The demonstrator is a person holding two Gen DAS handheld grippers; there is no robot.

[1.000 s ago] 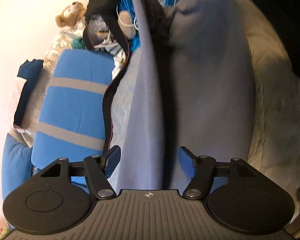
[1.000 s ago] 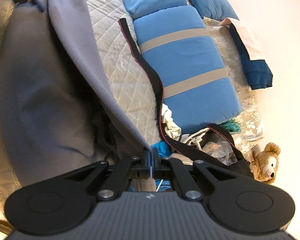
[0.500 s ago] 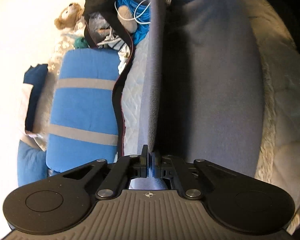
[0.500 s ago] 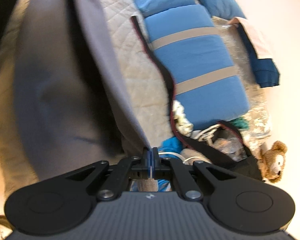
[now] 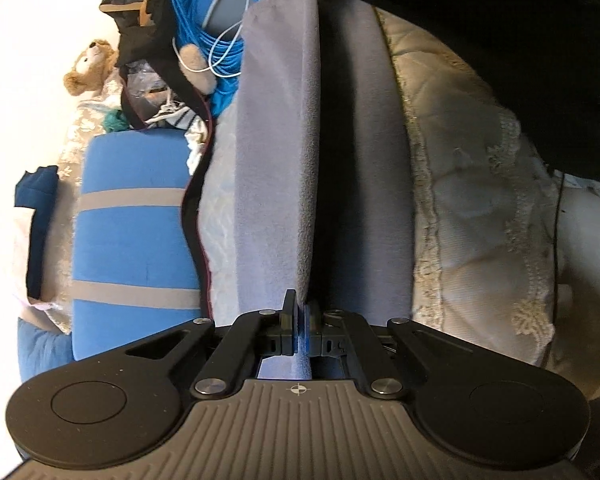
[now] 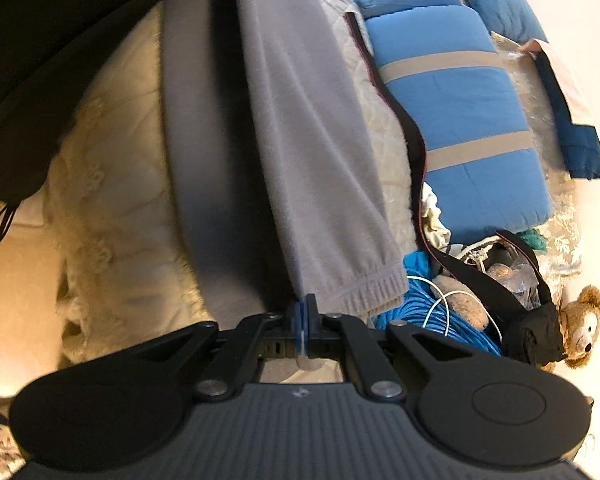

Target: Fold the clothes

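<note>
Both fingers clamp grey fleece trousers (image 5: 276, 184): left gripper (image 5: 301, 312) one end, right gripper (image 6: 301, 312) at cuff end, stretching leg taut over bed (image 5: 480, 216) for fold.

A: how's the left gripper (image 5: 301, 312) sitting?
B: jaws clamped tight, angled down a bit.
A: and the right gripper (image 6: 302, 307)?
B: same deal, pinched closed, tilted downward.

Left gripper (image 5: 300, 312) pinching grey fleece garment (image 5: 276, 168), blue cushion (image 5: 132, 220) alongside
</note>
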